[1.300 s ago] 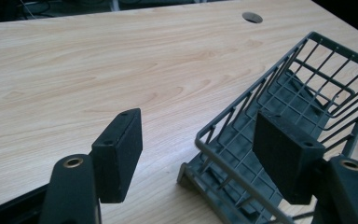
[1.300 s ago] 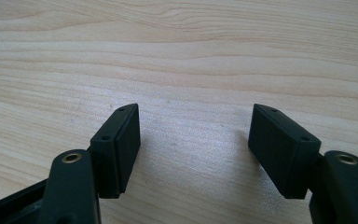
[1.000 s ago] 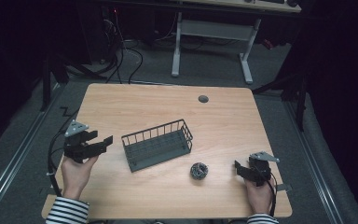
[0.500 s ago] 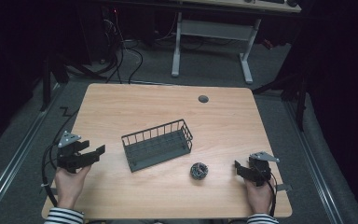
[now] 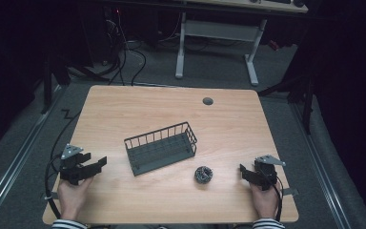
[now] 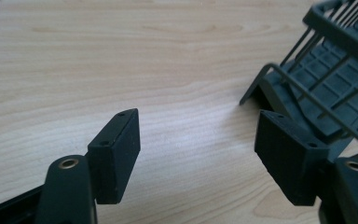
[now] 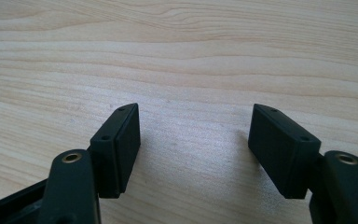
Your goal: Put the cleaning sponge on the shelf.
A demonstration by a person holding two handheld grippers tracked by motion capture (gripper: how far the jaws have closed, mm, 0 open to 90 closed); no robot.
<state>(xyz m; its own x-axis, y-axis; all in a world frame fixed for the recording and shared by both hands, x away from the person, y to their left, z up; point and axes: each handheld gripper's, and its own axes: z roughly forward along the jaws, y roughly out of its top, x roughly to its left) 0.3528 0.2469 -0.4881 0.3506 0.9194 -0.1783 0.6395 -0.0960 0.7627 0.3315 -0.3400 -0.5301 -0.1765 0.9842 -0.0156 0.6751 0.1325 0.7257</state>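
Note:
A dark wire basket [image 5: 161, 148] sits mid-table, empty as far as I can see. Its corner [image 6: 326, 88] rises at the right of the left gripper view. A small dark coiled ball [image 5: 202, 174] lies on the wood just right of the basket's near end. My left gripper [image 5: 100, 163] rests low at the table's left front, open, jaws pointing toward the basket with bare wood between them [image 6: 196, 140]. My right gripper [image 5: 242, 171] sits at the right front, open, pointing left toward the ball, holding nothing [image 7: 193, 140].
The wooden table [image 5: 138, 109] has a round cable hole [image 5: 208, 101] at its far side. A white desk frame [image 5: 219, 33] and cables stand on the floor behind. The back half of the tabletop is bare wood.
My left gripper has drawn back toward the table's front left edge and dropped lower. The right gripper, basket and ball have stayed put.

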